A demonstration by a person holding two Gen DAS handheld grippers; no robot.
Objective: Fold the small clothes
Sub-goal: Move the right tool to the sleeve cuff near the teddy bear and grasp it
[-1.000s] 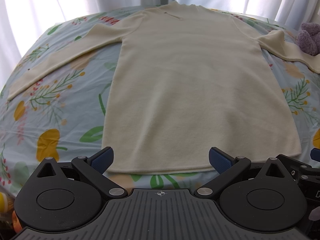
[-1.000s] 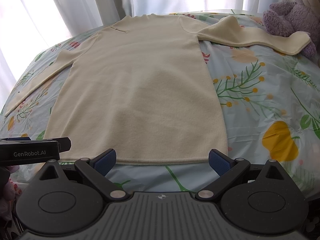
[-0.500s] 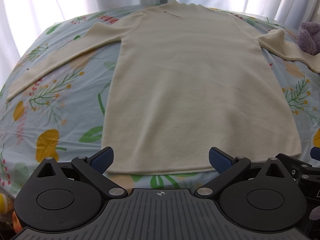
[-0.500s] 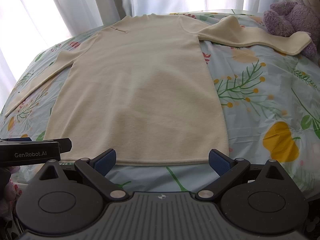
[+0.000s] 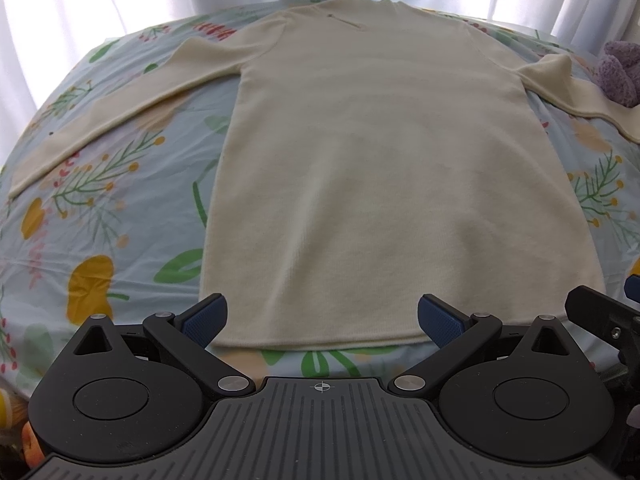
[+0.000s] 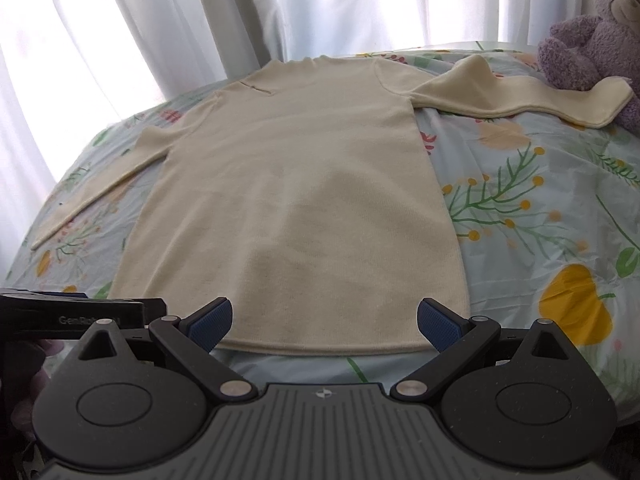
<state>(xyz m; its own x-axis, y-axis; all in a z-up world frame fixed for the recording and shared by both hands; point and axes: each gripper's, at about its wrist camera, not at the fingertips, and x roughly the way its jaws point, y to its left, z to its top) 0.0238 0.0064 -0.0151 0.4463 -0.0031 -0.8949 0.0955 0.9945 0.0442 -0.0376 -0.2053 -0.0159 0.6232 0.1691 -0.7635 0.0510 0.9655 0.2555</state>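
A cream long-sleeved knit dress [image 5: 380,168] lies flat on the floral bedsheet [image 5: 120,208], collar far, hem near; it also shows in the right wrist view [image 6: 304,208]. Both sleeves are spread out to the sides. My left gripper [image 5: 322,316] is open and empty, just above the hem, its blue pads [image 5: 204,320] wide apart. My right gripper [image 6: 324,318] is open and empty over the hem's right part. The left gripper's body [image 6: 80,314] shows at the right view's left edge.
A purple teddy bear [image 6: 592,36] sits at the far right of the bed, touching the right sleeve's cuff [image 6: 600,100]. White curtains [image 6: 200,20] hang behind the bed. The sheet [image 6: 540,220] lies bare right of the dress.
Both grippers have come slightly lower and closer to the hem. The dress has not moved. Both stay open.
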